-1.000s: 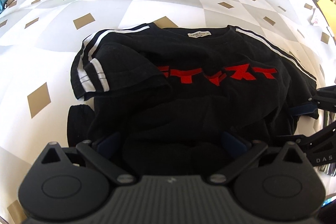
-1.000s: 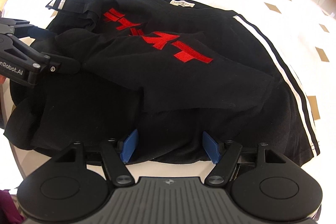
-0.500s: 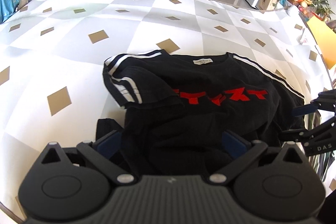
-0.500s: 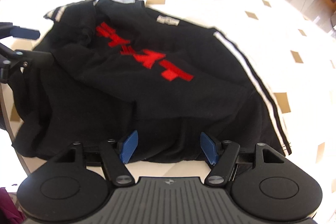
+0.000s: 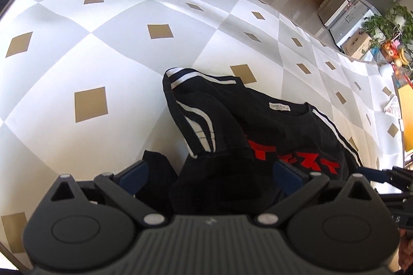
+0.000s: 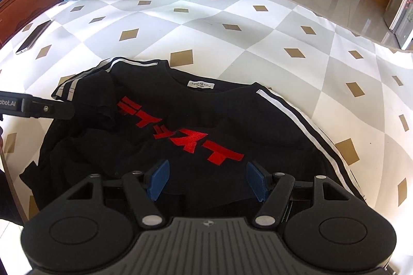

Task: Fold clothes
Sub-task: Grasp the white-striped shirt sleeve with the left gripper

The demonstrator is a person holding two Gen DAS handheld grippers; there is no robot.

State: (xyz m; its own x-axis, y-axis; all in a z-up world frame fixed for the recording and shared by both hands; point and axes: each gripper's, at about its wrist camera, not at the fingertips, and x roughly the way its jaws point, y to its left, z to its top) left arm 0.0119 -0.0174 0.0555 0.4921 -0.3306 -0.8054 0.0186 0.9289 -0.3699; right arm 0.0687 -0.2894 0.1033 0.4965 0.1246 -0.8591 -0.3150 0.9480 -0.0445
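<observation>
Because it is soft, light knit cloth, the black T-shirt (image 6: 206, 125) will sag and bunch wherever it is not supported, so I judge the hem corners or a doubled edge the best places to take hold, pinching through both layers so nothing slips. It is black with red lettering (image 6: 180, 135) across the chest, white stripes along shoulders and sleeves, and a white neck label (image 6: 201, 84); it lies rumpled, front up, on a tablecloth (image 6: 232, 17) of white and grey diamonds with tan lozenges, and one sleeve is turned in over the chest. At the shirt's near edge the left gripper (image 5: 209, 171) stands wide with dark cloth bunched between its blue pads, though I cannot tell whether they press on it. Just at the hem, the right gripper (image 6: 206, 179) has its jaws apart over the fabric, pads clear of it. Beyond the shirt's collar a phone (image 6: 33, 36) lies near the cloth's far edge.
</observation>
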